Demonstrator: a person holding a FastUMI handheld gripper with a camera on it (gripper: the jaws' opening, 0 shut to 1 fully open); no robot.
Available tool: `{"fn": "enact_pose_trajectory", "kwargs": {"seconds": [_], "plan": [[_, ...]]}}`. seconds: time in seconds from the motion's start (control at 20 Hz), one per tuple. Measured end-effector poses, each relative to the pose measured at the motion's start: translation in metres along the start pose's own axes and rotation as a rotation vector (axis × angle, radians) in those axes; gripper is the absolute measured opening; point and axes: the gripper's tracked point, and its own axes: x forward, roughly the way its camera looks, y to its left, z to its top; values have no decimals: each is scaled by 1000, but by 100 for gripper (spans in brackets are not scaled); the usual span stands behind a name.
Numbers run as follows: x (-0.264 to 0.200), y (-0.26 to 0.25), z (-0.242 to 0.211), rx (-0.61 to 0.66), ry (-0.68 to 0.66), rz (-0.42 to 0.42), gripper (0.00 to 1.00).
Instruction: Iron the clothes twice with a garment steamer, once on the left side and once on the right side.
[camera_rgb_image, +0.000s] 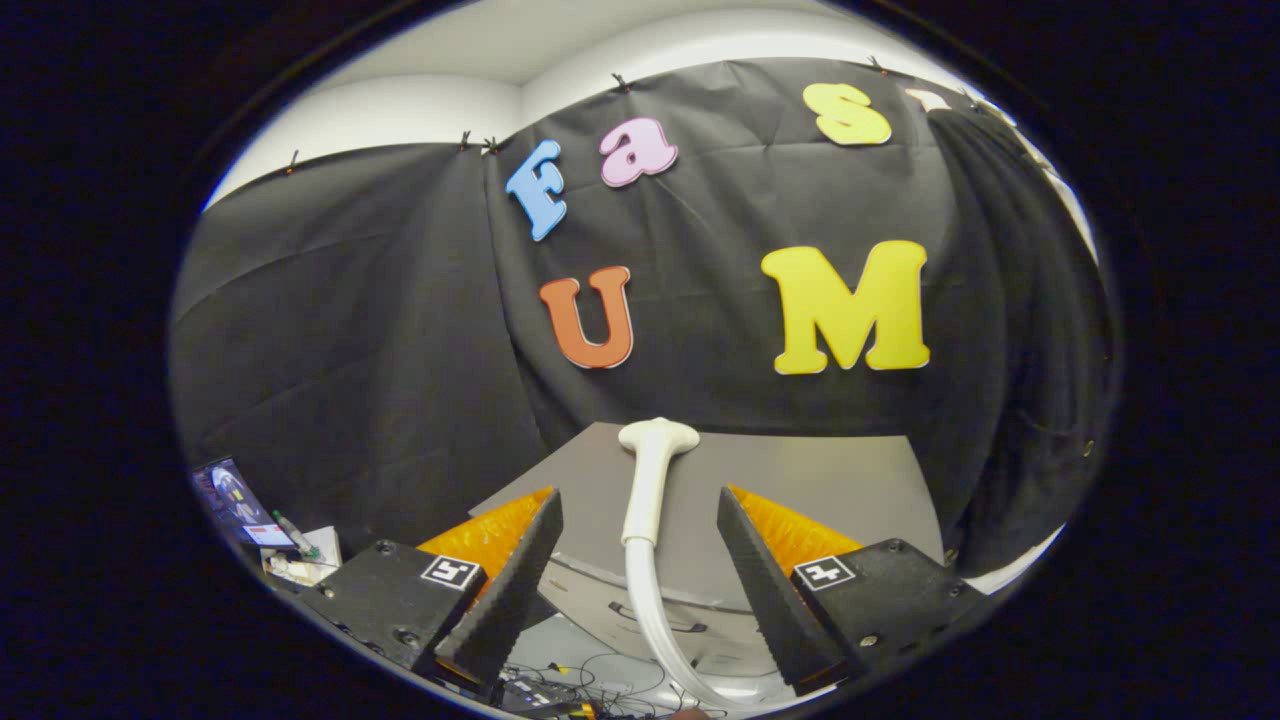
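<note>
The hand-held gripper (640, 520) is spread, and the white plastic garment steamer wand (648, 490) stands between its fingers, apparently untouched, above the grey worktop (850, 480). Closing off-centre could tip the wand sideways.

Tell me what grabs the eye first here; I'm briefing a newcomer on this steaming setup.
The white steamer head stands out first, rising on its hose between the open jaws of the gripper, neither finger touching it. Beyond it lies a grey board against the black cloth wall.
</note>
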Motion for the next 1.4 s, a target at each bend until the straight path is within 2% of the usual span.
{"fn": "enact_pose_trajectory", "kwargs": {"seconds": [0.2,0.5,0.75,0.9,1.05,1.1,1.15,1.25,1.35,1.4], "plan": [[53,4,-5,-4,119,48,98],[125,-4,-21,9,283,26,96],[168,-6,-26,31,353,25,92],[185,-8,-36,35,407,4,84],[196,-14,-49,27,461,-26,79],[200,-14,-45,16,440,-39,74],[202,-18,-48,5,453,-60,74],[204,-19,-48,10,446,-89,60],[202,-16,-46,44,440,-95,55],[203,-14,-49,63,441,-89,46]]}}
